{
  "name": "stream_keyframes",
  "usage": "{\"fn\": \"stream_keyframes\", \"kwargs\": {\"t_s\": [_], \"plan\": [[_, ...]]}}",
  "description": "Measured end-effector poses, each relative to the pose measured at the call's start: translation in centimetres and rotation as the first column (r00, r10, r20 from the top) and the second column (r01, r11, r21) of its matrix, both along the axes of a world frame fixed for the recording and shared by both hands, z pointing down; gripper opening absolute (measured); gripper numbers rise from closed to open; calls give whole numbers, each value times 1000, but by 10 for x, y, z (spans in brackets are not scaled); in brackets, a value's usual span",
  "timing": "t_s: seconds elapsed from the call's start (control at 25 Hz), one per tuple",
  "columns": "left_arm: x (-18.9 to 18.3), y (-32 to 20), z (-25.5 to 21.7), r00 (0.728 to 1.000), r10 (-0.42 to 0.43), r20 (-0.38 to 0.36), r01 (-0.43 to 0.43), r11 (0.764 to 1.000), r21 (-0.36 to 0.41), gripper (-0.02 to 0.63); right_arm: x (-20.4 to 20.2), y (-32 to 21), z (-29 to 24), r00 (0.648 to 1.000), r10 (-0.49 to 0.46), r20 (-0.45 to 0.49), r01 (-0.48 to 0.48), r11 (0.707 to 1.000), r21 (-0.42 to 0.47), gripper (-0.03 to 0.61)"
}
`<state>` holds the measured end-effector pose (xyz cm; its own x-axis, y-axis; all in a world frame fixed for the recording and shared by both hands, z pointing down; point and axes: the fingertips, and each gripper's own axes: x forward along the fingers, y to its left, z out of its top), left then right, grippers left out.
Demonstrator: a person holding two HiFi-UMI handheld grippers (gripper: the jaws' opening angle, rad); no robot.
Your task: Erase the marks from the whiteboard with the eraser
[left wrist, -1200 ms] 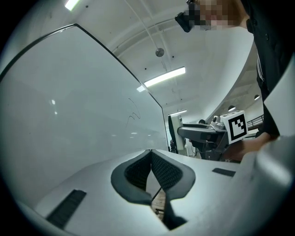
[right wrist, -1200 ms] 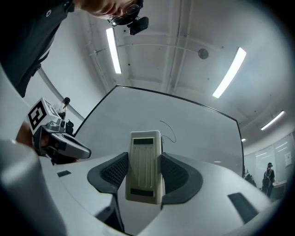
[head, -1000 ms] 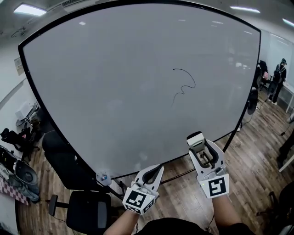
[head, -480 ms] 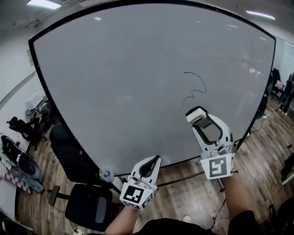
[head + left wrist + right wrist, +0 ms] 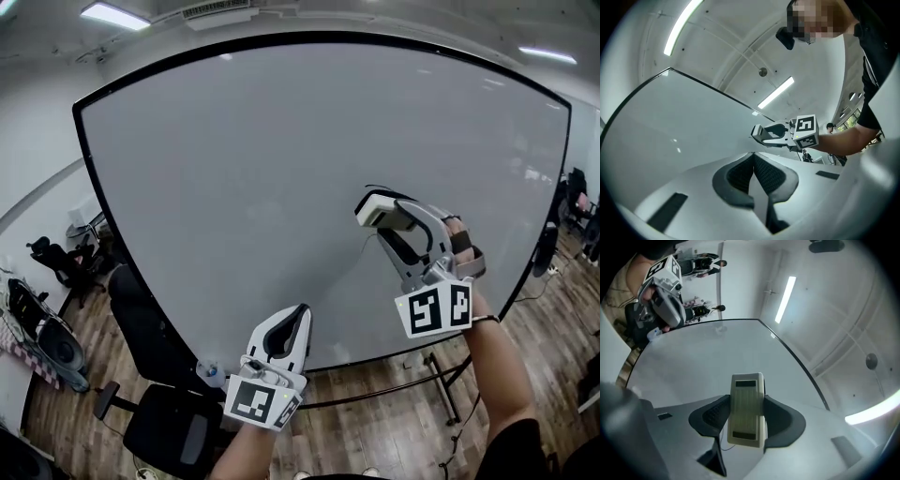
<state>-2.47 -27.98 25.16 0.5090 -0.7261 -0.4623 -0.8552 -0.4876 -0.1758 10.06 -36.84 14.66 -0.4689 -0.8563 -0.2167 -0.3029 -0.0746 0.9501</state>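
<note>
Cream-coloured, oblong eraser (image 5: 375, 206), ribbed along its back, with a dark strip near each end. Pinched by its long sides between the jaws of the right gripper (image 5: 386, 221), at 3 o'clock of the head view. Face turned to the whiteboard (image 5: 234, 178), a little right of the board's middle and seemingly touching it. Hides most of the thin black mark (image 5: 722, 445); only a short curl of line shows at 7 o'clock of the eraser in the right gripper view.

Right arm raised and stretched forward, hand (image 5: 461, 246) wrapped round the handle, marker cube toward the camera, jaws pointing to 11 o'clock. Left gripper (image 5: 298, 317) held low at 6 o'clock, before the board's bottom edge, pointing to 12 o'clock. Jaws pressed together with nothing between them. Contact with the board impossible to tell.

One eraser, one whiteboard, one mark in sight, two grippers. Black office chairs (image 5: 173, 427) at 7 to 8 o'clock on the wood floor, number unclear.
</note>
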Motion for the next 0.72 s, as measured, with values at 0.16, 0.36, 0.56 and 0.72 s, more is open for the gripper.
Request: {"fn": "stream_keyframes", "kwargs": {"t_s": [0.16,0.36,0.56,0.72], "plan": [[5,-4,-14,1000,-14,-12,15,1000,27,18,-13,-14,-24,985,29,-168,-15,996,88,247],[21,-12,-7,999,-30,-15,30,999,34,18,-15,-33,-28,925,99,-367,-33,983,183,247],[30,-20,4,999,-41,-24,42,999,14,18,-9,-40,-23,887,130,-443,-49,981,189,245],[48,-26,15,998,-54,25,53,999,4,20,1,-38,-13,876,147,-459,-62,979,195,244]]}}
